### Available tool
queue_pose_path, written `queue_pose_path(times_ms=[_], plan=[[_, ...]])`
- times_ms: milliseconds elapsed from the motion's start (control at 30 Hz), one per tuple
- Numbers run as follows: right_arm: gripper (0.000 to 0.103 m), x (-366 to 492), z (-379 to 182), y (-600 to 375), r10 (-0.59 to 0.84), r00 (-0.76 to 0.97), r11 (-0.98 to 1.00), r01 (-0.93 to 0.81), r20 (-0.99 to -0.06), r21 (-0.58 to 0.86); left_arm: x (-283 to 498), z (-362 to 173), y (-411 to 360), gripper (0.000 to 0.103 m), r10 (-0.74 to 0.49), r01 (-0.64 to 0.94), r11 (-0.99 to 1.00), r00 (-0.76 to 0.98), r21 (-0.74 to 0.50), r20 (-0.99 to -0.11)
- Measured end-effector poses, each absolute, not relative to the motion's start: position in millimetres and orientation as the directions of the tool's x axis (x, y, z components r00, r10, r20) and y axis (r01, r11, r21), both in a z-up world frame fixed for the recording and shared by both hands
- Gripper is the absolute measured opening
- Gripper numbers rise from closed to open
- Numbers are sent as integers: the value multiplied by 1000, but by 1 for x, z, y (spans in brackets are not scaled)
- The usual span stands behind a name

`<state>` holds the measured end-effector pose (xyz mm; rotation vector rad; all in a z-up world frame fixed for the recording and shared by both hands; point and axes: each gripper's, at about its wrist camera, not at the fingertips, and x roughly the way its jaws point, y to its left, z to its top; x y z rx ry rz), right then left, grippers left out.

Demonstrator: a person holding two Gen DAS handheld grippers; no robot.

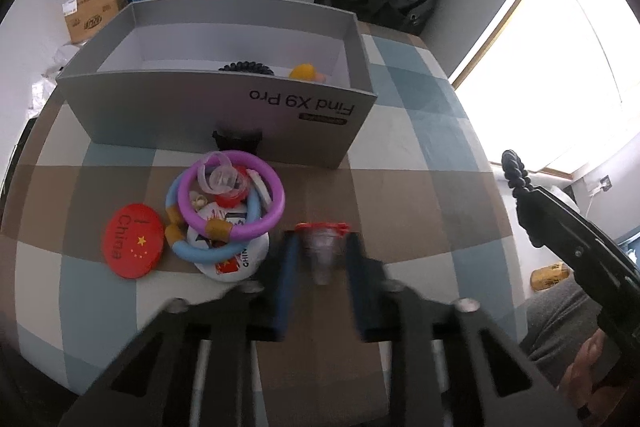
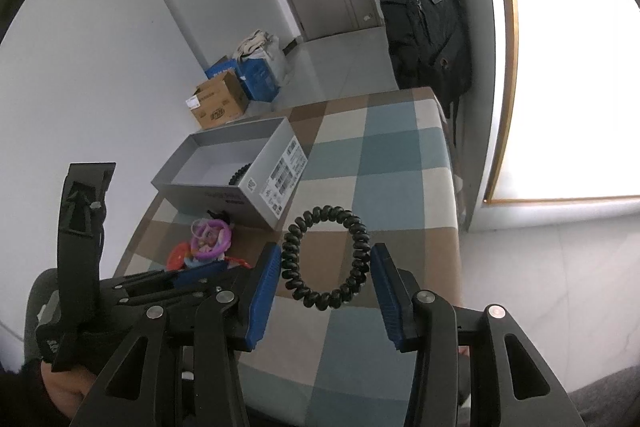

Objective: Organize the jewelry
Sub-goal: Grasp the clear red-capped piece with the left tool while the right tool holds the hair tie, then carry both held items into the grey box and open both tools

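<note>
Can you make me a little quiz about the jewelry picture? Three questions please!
1. True or false: the grey box is completely empty.
2. What is the right gripper carrying? A) the red China badge B) a black coil hair tie C) the purple ring
3. Fill in: the left gripper is shut on a small clear thing with a ___ top.

Key: 1 false, a black coil and something yellow lie inside. 2 B. 3 red.
</note>
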<state>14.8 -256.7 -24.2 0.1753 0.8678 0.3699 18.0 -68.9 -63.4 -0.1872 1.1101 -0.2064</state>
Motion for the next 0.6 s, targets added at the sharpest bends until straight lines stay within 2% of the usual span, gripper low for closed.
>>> queue_pose_path(times_ms=[367, 600], plan=[[45, 16, -23, -248, 389, 585, 921, -264, -711, 287, 12, -42, -70, 13, -341, 152, 940, 468, -306, -815], [45, 25, -10, -232, 431, 589, 902, -288, -684, 321, 15, -12, -36, 13, -387, 125, 916, 516, -380, -764]])
